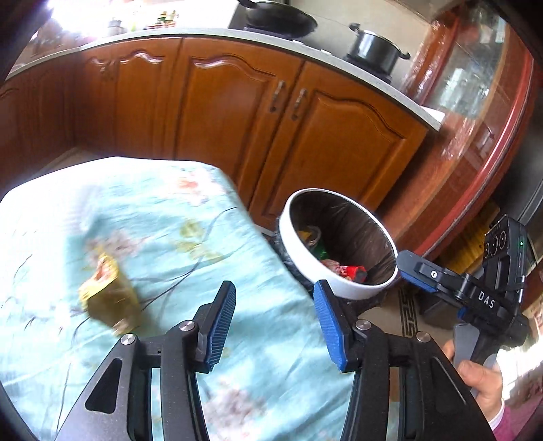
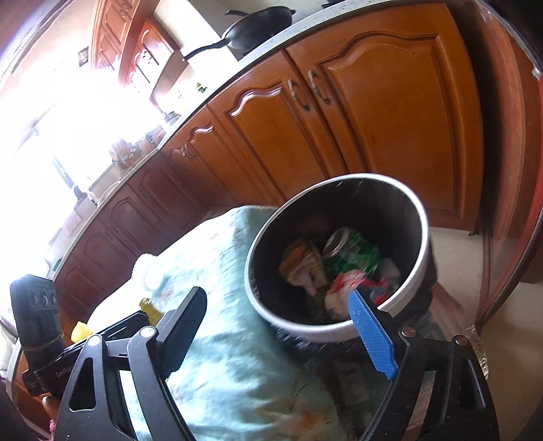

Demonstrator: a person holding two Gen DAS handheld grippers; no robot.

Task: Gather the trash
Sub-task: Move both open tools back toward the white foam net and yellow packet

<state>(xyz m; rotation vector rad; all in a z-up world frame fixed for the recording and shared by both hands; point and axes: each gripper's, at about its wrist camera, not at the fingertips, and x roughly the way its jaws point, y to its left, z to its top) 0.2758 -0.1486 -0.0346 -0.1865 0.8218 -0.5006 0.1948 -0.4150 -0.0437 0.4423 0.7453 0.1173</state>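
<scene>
A crumpled yellow wrapper (image 1: 108, 291) lies on the light-blue floral tablecloth (image 1: 169, 237). My left gripper (image 1: 275, 322) is open and empty, to the right of the wrapper and above the cloth. A white-rimmed bin (image 1: 339, 237) with a dark liner stands off the table's right edge. In the right wrist view the bin (image 2: 339, 257) holds a green can (image 2: 353, 251), a yellow packet (image 2: 298, 261) and other scraps. My right gripper (image 2: 278, 325) is open and empty, just before the bin's near rim. It also shows in the left wrist view (image 1: 441, 281).
Brown wooden cabinets (image 1: 237, 112) with a pale counter run behind the table and bin. A black pot (image 1: 373, 47) and a wok (image 1: 278, 17) sit on the counter. A glass-fronted cabinet (image 1: 475, 84) stands at the right. Tiled floor lies past the bin (image 2: 451, 247).
</scene>
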